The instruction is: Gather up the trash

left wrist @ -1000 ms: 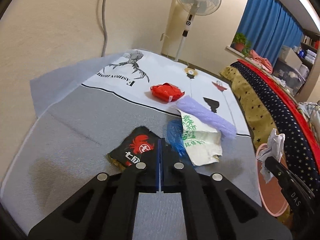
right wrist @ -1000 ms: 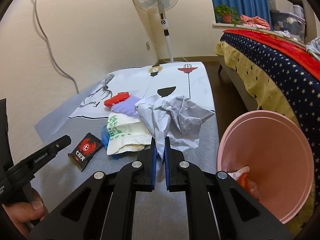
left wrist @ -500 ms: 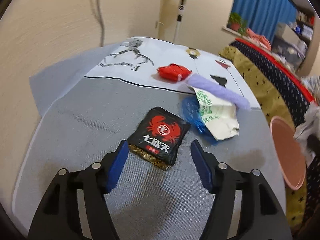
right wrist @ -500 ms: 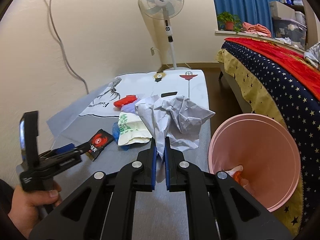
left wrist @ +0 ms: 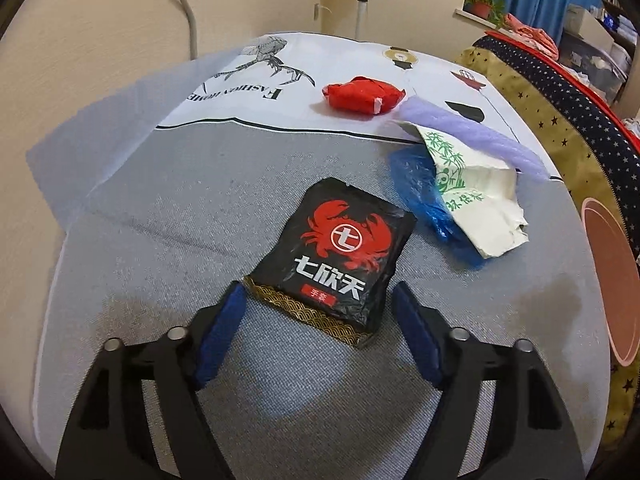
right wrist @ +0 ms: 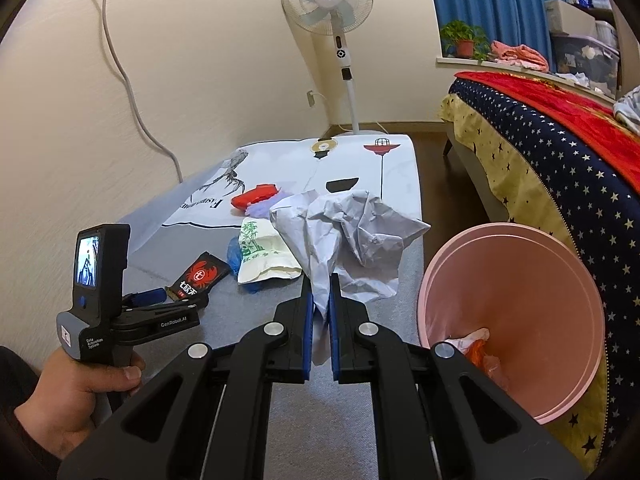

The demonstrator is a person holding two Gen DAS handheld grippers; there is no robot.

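A black snack packet with a red crab (left wrist: 344,248) lies flat on the grey cloth (left wrist: 160,220). My left gripper (left wrist: 318,290) hangs just over its near edge, jaws wide apart and closing, the packet's near end between the blue pads without touching them. From the right wrist view the left gripper (right wrist: 176,298) shows from the side, in a person's hand, at that packet (right wrist: 200,276). My right gripper (right wrist: 320,284) is shut on a crumpled grey-white paper (right wrist: 352,232), held left of the pink bin (right wrist: 540,280).
A red wrapper (left wrist: 362,94), a purple bag (left wrist: 472,136), a white bag with green bamboo print (left wrist: 476,200) and blue plastic (left wrist: 416,188) lie beyond the packet. The pink bin (left wrist: 604,280) holds some trash. A star-patterned bed (right wrist: 560,160) stands right, a fan (right wrist: 328,0) behind.
My left gripper went from shut to wide open and dropped closer to the black packet. My right gripper keeps the crumpled paper and has shifted only slightly.
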